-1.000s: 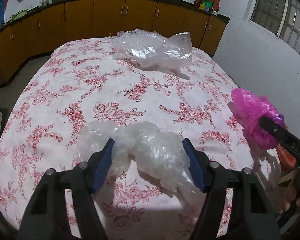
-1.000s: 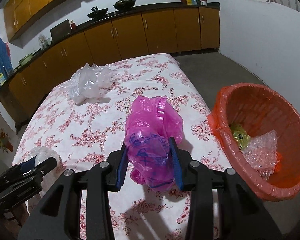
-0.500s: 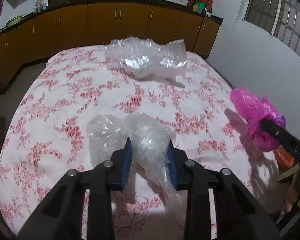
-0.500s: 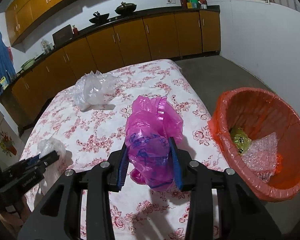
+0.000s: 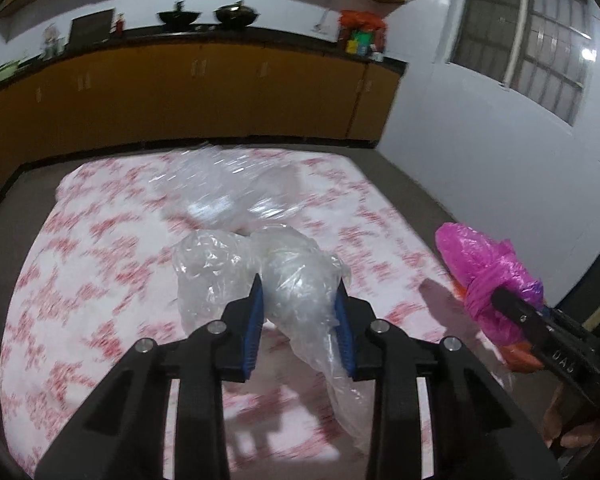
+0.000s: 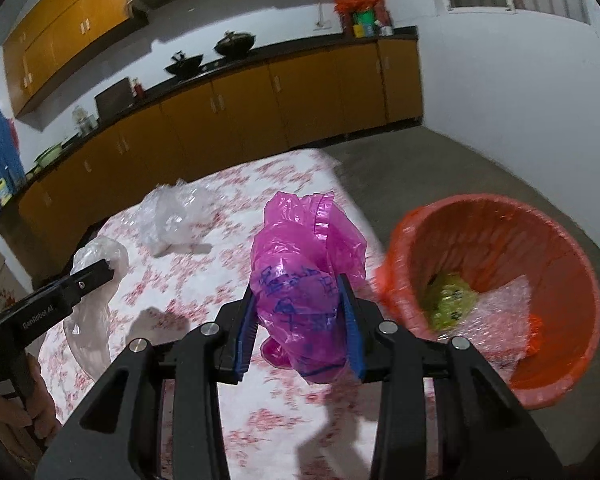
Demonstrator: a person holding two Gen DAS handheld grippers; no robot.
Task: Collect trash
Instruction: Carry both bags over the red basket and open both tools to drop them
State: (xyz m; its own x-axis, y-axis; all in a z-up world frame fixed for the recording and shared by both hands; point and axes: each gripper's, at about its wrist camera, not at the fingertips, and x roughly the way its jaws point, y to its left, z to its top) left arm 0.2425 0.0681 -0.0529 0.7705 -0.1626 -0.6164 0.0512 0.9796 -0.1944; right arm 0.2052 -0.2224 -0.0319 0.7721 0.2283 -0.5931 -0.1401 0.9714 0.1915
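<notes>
My left gripper (image 5: 299,300) is shut on a crumpled clear plastic bag (image 5: 260,272) and holds it above the floral tablecloth (image 5: 100,280). The same bag shows at the left of the right wrist view (image 6: 96,280). My right gripper (image 6: 298,308) is shut on a pink plastic bag (image 6: 300,264), held above the table's right side; the bag also shows in the left wrist view (image 5: 484,272). An orange bin (image 6: 500,240) stands right of the table, holding a green wrapper (image 6: 452,300) and bubble wrap (image 6: 504,312).
A second, larger clear plastic heap (image 5: 228,192) lies at the table's far end, also in the right wrist view (image 6: 172,216). Orange kitchen cabinets (image 5: 180,96) run along the back wall. Grey floor (image 6: 440,160) lies beyond the table and bin.
My left gripper closed on the clear bag and lifted it off the table. My right gripper rose a little with the pink bag still in it.
</notes>
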